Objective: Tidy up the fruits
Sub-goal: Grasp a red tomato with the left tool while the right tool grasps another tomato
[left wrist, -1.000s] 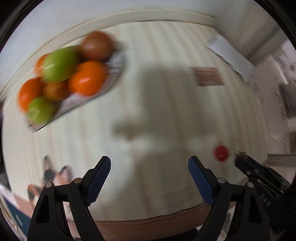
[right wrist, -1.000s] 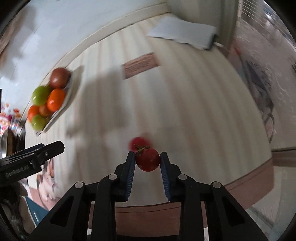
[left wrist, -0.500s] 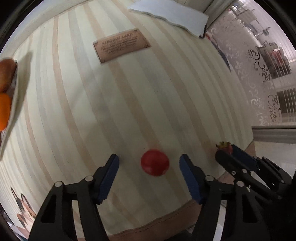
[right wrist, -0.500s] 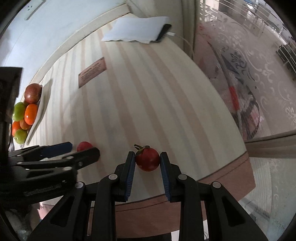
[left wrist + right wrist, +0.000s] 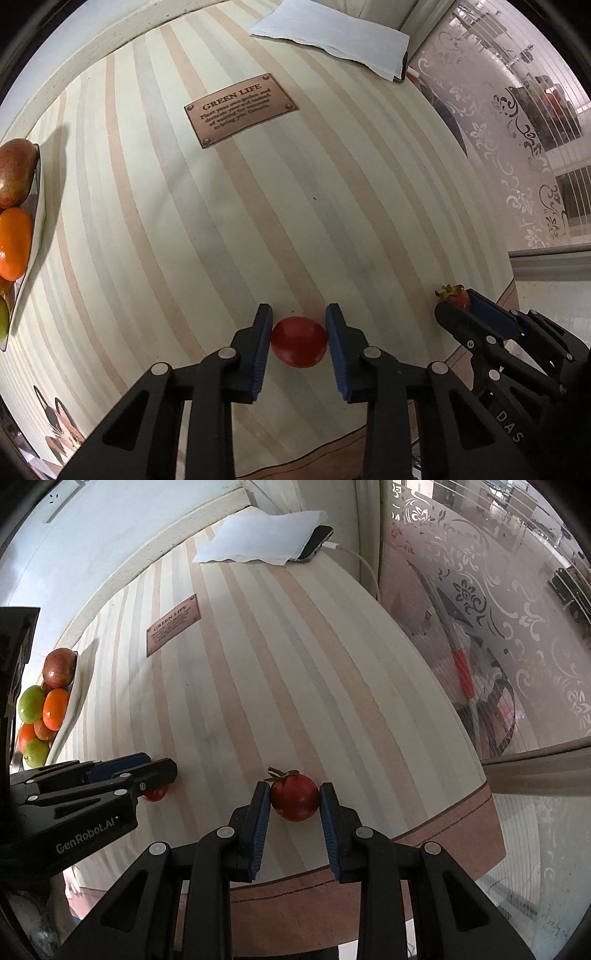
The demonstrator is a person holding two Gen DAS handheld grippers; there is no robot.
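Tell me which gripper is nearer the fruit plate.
Left. The left gripper, around a smooth tomato, sits between the fruit plate and the right gripper, which grips a stemmed tomato.

Two red tomatoes: smooth one (image 5: 299, 346) on striped tablecloth; stemmed one (image 5: 294, 796) nearby, calyx upper-left.

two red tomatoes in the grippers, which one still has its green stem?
The tomato in the right gripper: green stem on top. The left gripper holds a plain smooth tomato, no stem visible.
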